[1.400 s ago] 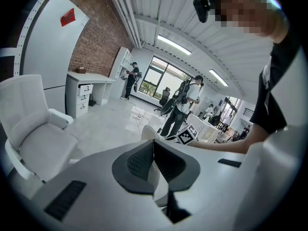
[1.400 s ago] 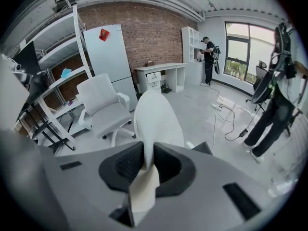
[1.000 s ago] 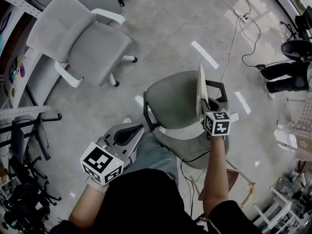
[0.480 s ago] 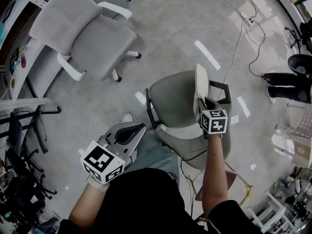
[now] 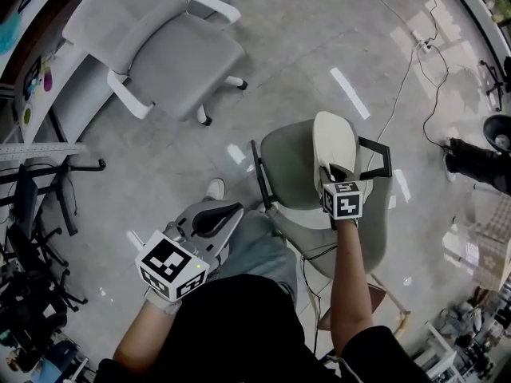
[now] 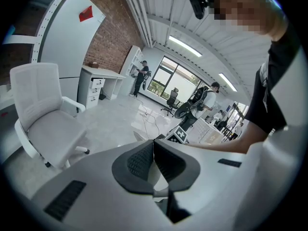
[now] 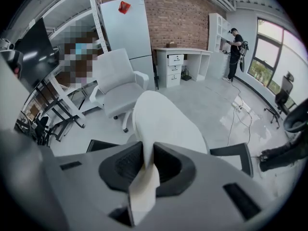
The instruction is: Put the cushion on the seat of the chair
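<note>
**Cushion held at one edge over the chair, not yet laid flat**

**Handling.** The cream oval padded cushion looks thin, light and soft. In the right gripper view its pinched rim crumples into a fold between the pads, while the rest of the pad keeps a gentle curve. I judge it floppy rather than stiff, not fragile, and with fabric that should not slip. A hold on the rim is adequate for so light a thing. It leaves the free end to sag, so the cushion could land folded or off-centre unless the far end settles first.

**Position.** The right gripper is clamped on the cushion's near edge, with the jaws narrow and fabric filling the gap. From that gripper the cushion runs toward 12 o'clock, tilted, over the right half of the grey-green seat of the black-armed chair. The bare part of the seat lies at about 10 o'clock from the gripper, and the right black armrest is at 1 o'clock, just beside the cushion. I cannot tell whether the far end touches the seat.

**Other hand.** The left gripper sits at 8 o'clock from the chair, well apart, with its jaws together and nothing between them.
</note>
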Motion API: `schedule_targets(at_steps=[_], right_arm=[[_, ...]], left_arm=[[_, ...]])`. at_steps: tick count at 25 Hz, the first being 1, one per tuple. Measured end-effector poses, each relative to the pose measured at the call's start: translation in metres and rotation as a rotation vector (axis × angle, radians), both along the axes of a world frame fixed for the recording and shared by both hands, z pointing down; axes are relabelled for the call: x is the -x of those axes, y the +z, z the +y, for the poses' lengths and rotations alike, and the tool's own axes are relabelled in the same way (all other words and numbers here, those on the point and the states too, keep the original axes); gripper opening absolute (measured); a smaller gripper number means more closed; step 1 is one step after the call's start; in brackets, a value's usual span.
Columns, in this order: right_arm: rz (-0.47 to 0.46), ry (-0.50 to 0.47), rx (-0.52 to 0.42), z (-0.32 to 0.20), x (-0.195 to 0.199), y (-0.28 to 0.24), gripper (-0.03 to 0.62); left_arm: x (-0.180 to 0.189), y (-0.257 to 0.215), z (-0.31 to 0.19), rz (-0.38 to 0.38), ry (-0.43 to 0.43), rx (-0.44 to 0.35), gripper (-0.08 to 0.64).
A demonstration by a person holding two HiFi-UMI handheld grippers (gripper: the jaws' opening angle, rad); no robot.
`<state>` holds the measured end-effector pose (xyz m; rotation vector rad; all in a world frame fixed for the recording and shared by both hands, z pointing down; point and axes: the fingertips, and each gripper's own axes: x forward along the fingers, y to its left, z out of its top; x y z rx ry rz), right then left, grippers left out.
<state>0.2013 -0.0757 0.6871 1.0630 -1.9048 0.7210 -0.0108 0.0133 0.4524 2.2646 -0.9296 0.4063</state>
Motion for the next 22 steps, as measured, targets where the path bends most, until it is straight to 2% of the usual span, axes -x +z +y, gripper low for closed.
schedule_targets(at_steps=[22], right_arm=[[0.092,-0.115,0.148,0.022,0.073,0.103,0.086]], left_arm=[[0.091,0.039,0.018,-0.014,-0.138,0.073,0.012]])
